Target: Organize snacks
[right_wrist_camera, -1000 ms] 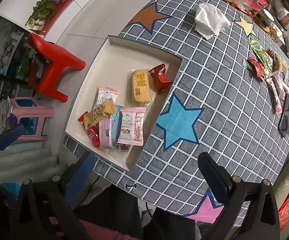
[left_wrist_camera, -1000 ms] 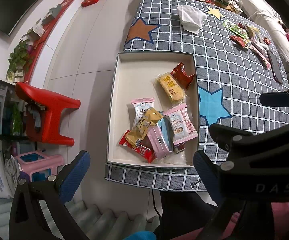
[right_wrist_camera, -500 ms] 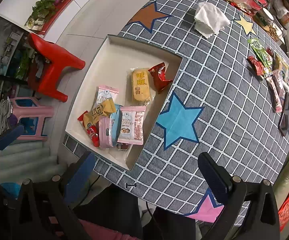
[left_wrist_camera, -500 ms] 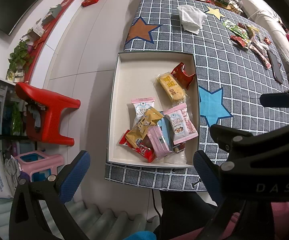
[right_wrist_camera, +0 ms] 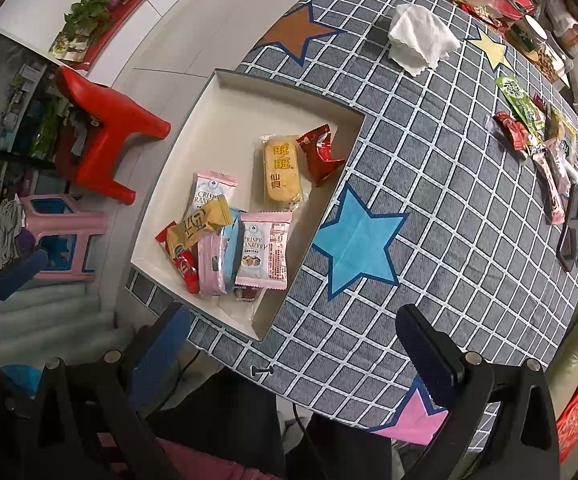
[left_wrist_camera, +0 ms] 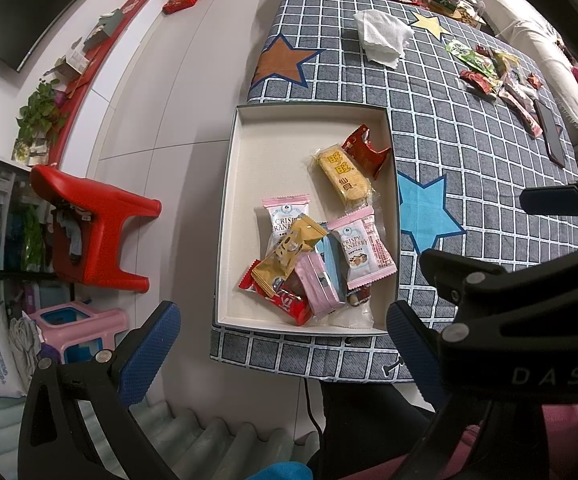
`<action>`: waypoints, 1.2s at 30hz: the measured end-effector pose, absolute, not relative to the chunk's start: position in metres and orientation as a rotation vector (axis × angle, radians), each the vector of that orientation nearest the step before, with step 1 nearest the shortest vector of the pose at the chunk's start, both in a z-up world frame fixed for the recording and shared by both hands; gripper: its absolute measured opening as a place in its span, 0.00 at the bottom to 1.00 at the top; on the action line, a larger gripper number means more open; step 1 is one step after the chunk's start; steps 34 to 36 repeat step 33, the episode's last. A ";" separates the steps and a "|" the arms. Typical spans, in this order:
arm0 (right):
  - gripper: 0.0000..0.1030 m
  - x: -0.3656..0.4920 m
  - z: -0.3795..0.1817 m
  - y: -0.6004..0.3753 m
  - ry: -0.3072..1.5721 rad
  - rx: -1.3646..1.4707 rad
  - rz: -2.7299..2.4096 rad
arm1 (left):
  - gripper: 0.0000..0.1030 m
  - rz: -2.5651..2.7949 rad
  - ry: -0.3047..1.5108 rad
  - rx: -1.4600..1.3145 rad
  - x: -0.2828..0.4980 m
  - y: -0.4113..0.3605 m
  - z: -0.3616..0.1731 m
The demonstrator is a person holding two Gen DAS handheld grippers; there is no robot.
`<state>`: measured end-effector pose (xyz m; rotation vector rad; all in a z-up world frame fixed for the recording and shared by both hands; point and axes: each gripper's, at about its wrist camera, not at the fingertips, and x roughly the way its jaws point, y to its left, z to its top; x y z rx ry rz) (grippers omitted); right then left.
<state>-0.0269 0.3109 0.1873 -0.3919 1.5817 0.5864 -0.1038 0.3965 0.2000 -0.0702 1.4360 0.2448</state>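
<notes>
A shallow white box (left_wrist_camera: 245, 184) (right_wrist_camera: 209, 120) lies on the checked tablecloth near the table's front edge. It holds several snack packets: a yellow rice cracker (left_wrist_camera: 343, 178) (right_wrist_camera: 281, 172), a red wrapper (left_wrist_camera: 365, 152) (right_wrist_camera: 320, 152), two pink cranberry packets (left_wrist_camera: 363, 248) (right_wrist_camera: 265, 250) and a heap of others. More loose snacks (left_wrist_camera: 497, 76) (right_wrist_camera: 537, 132) lie at the table's far right. My left gripper (left_wrist_camera: 279, 344) hangs open above the box's near edge. Held over the table's front edge, my right gripper (right_wrist_camera: 293, 348) is open too. Neither one holds anything.
A white napkin (left_wrist_camera: 383, 36) (right_wrist_camera: 419, 40) lies at the back of the table, a dark phone (left_wrist_camera: 551, 132) (right_wrist_camera: 571, 232) at the right. A red stool (left_wrist_camera: 97, 228) (right_wrist_camera: 105, 136) and a pink stool (left_wrist_camera: 73, 328) stand on the floor at left. Dishes crowd the far end.
</notes>
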 end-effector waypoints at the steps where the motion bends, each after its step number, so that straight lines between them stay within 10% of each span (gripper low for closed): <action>1: 1.00 -0.027 0.187 0.311 1.582 -0.393 0.587 | 1.00 0.245 1.436 -0.070 -0.104 0.396 0.200; 36: 1.00 -0.028 0.186 0.311 1.587 -0.397 0.586 | 1.00 0.238 1.430 -0.108 -0.104 0.398 0.201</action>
